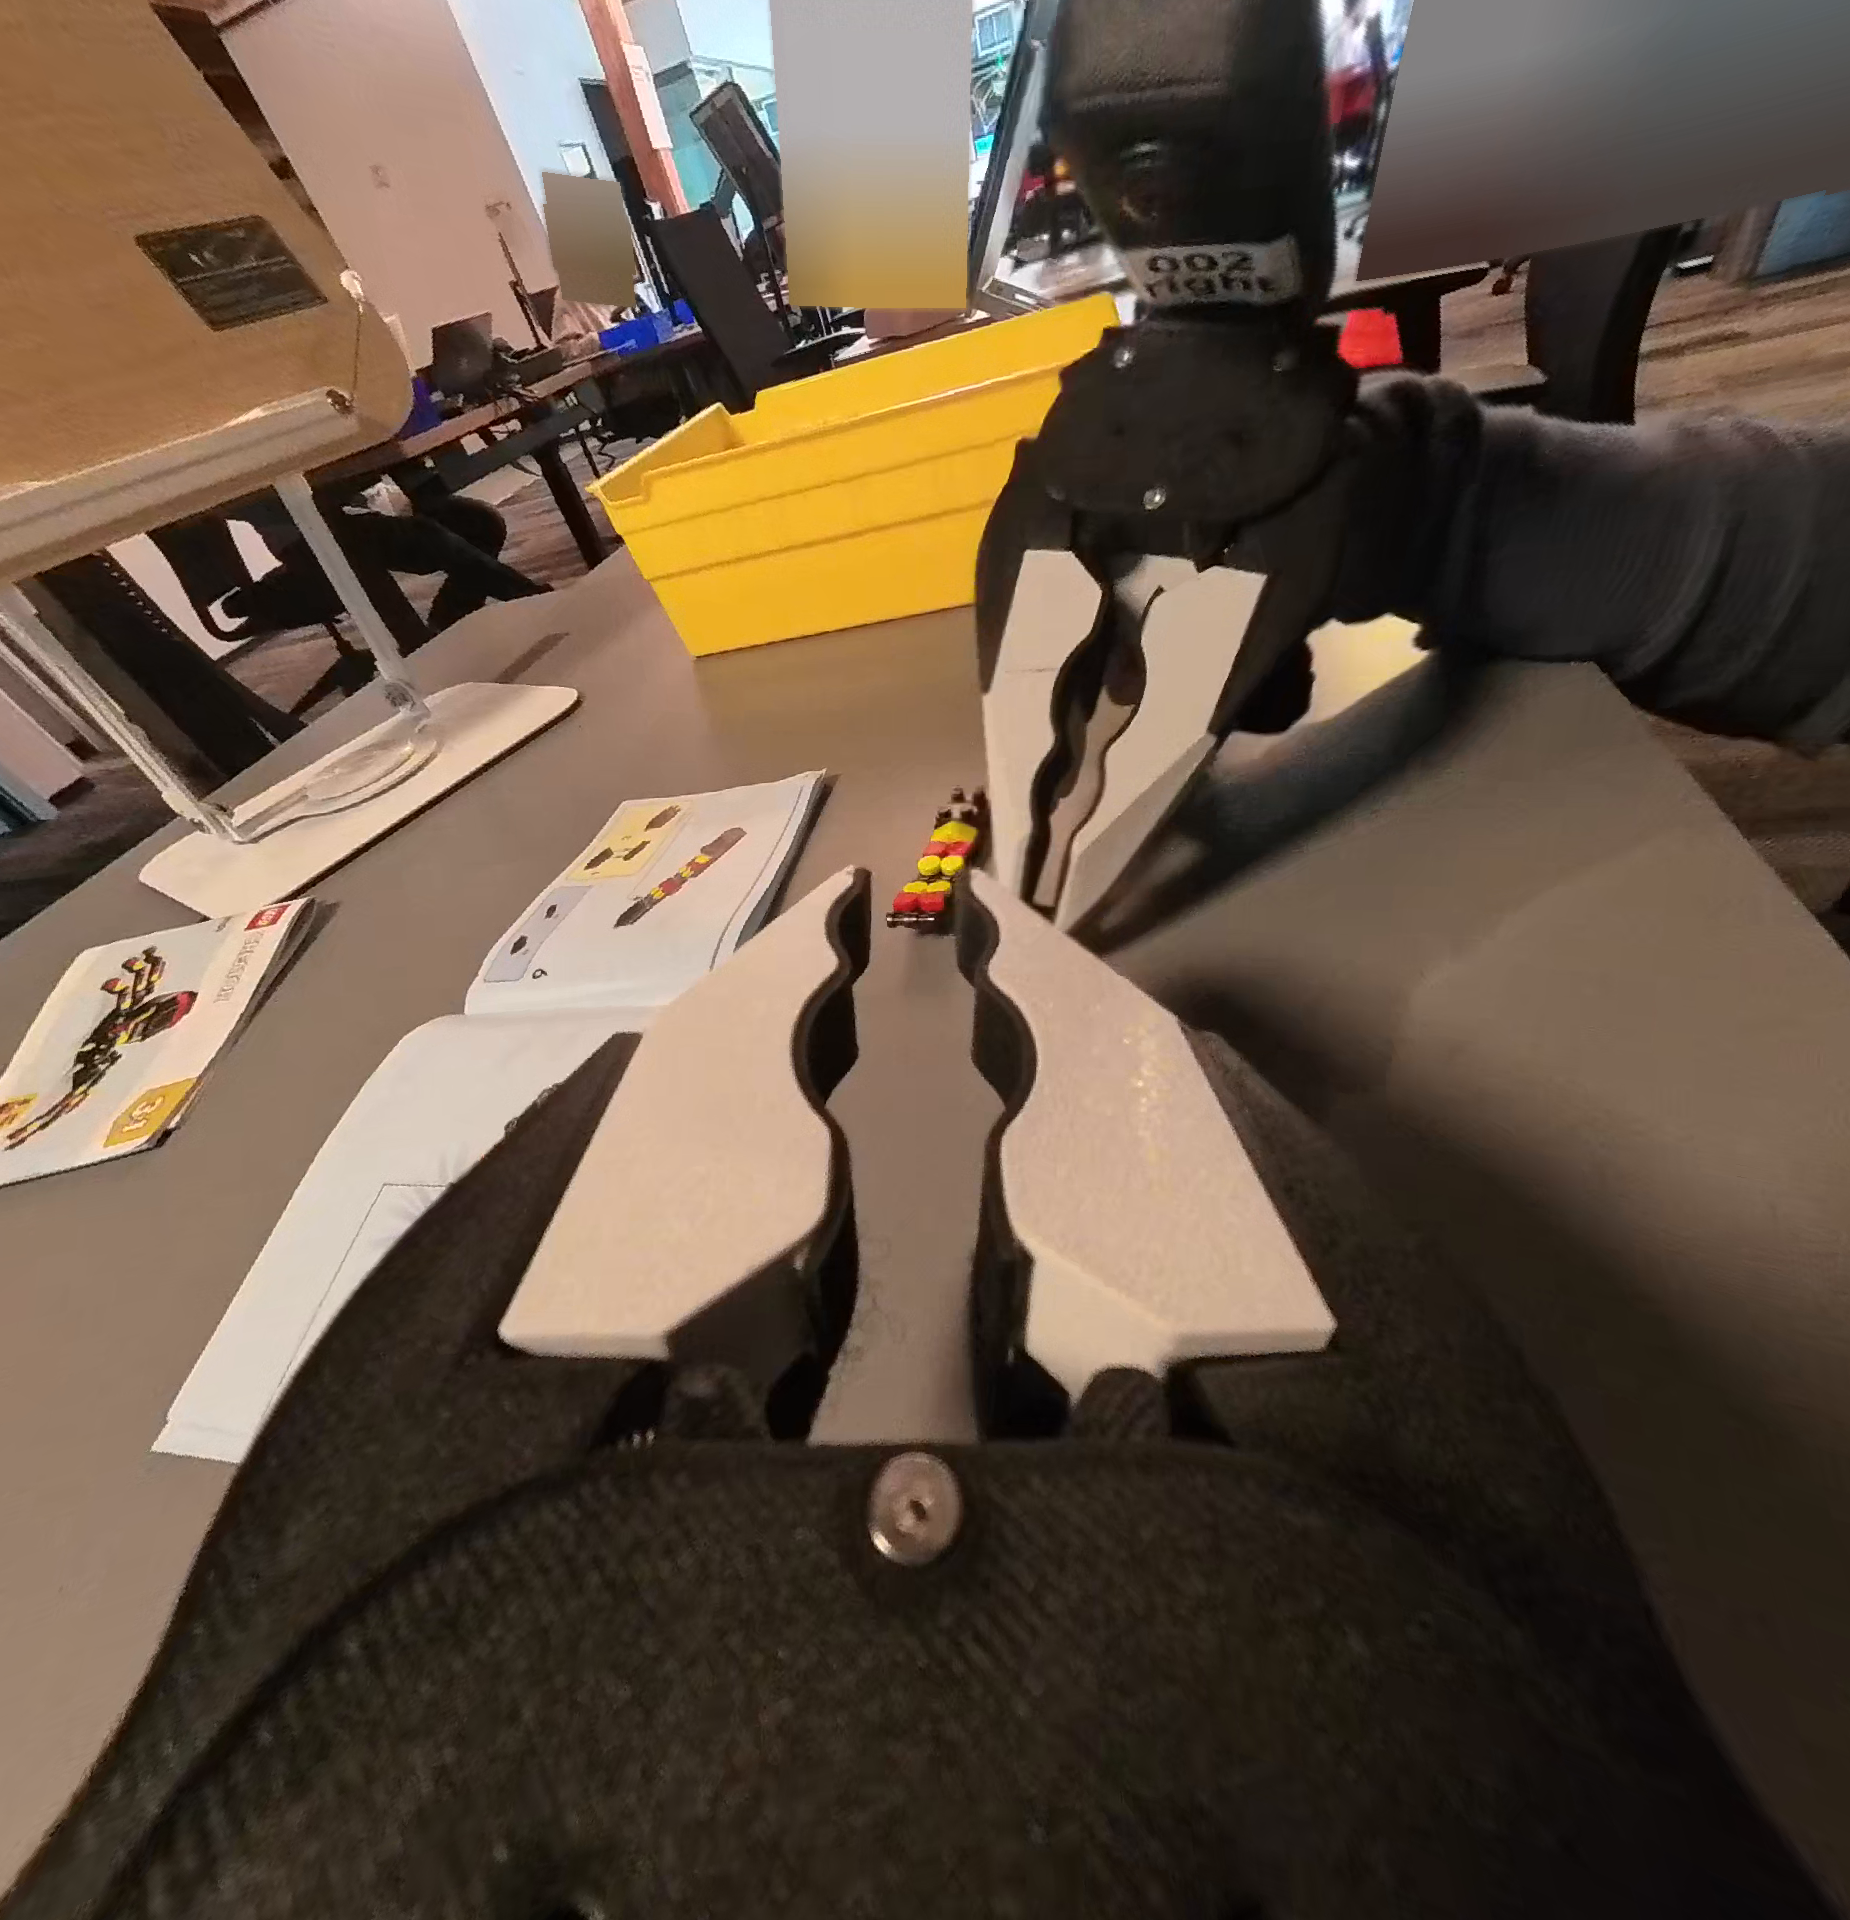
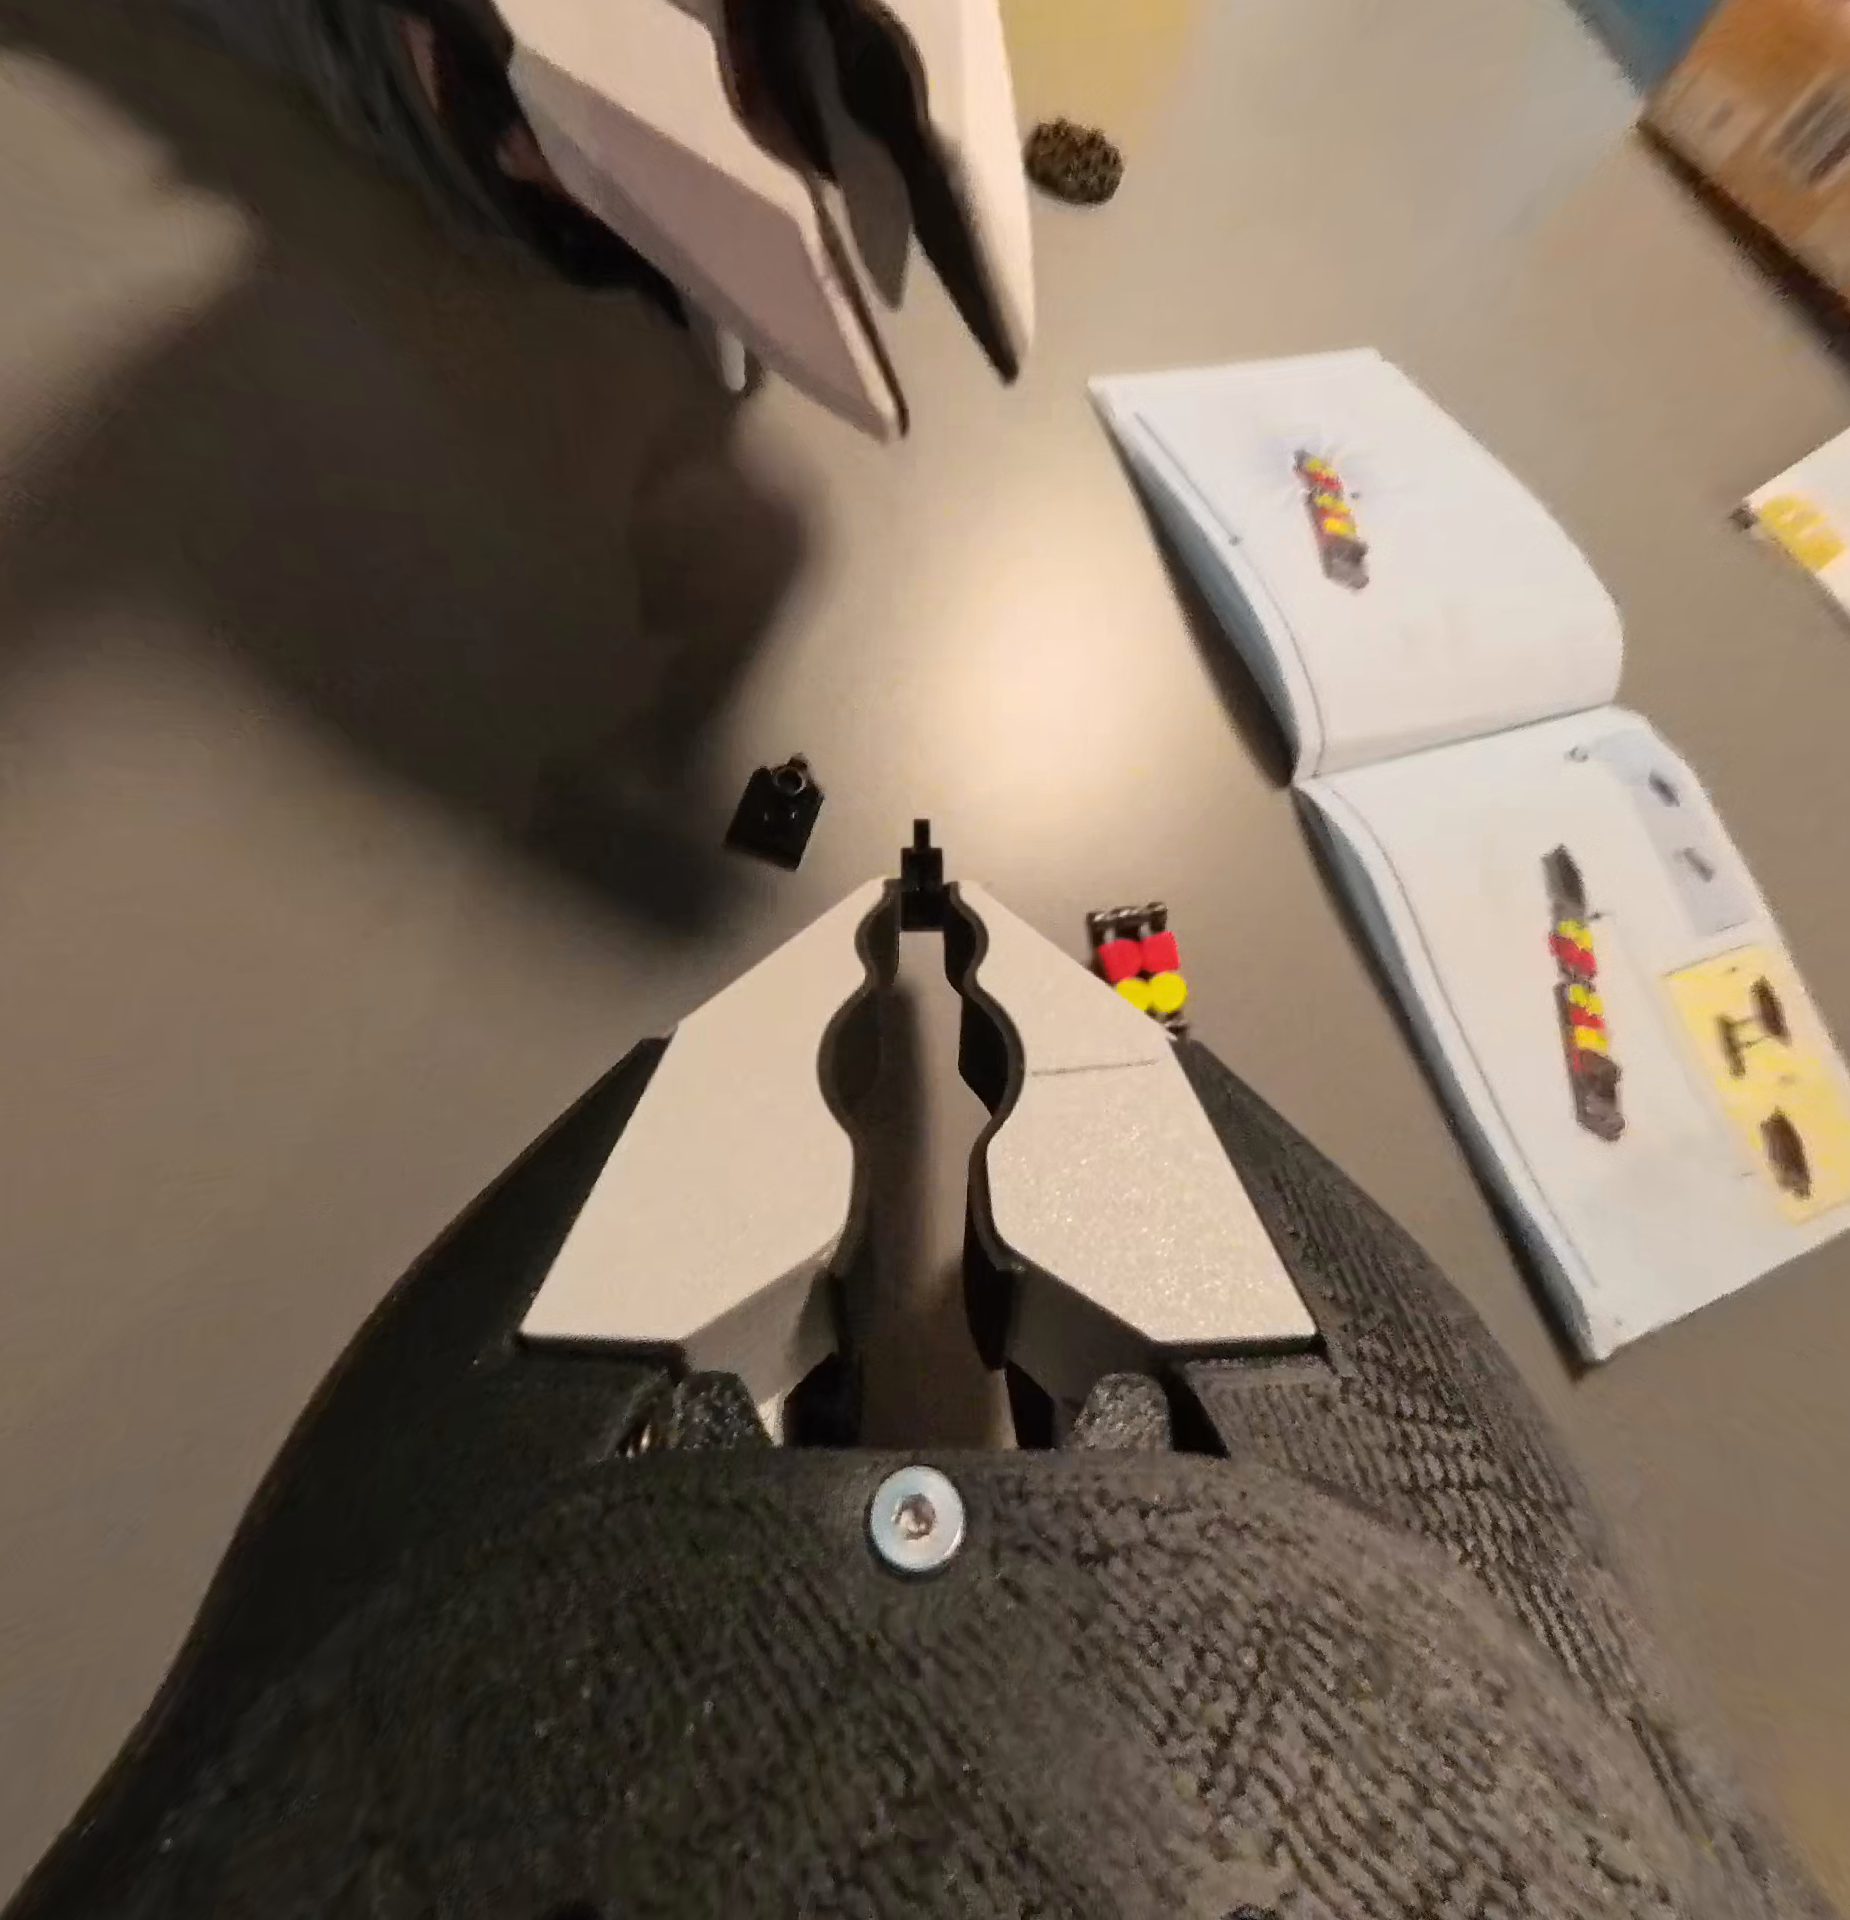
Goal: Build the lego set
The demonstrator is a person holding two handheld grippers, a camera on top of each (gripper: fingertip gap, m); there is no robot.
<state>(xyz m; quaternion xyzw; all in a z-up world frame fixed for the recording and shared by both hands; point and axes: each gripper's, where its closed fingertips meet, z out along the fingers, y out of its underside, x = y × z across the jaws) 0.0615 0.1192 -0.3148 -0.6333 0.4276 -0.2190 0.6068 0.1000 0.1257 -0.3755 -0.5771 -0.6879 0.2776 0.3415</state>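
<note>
Our right tongs (image 2: pixel 919 896) pinch a tiny black piece (image 2: pixel 921 883) just left of the striped lego strip (image 2: pixel 1139 971) on the worktop (image 2: pixel 381 935); our left tongs (image 1: pixel 908 902) gape empty before that strip. Held only at the tips, the piece could twist and slip.

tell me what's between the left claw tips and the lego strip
Only bare grey table: the left wrist view shows the open left claw just short of the lego strip, nothing between.
</note>
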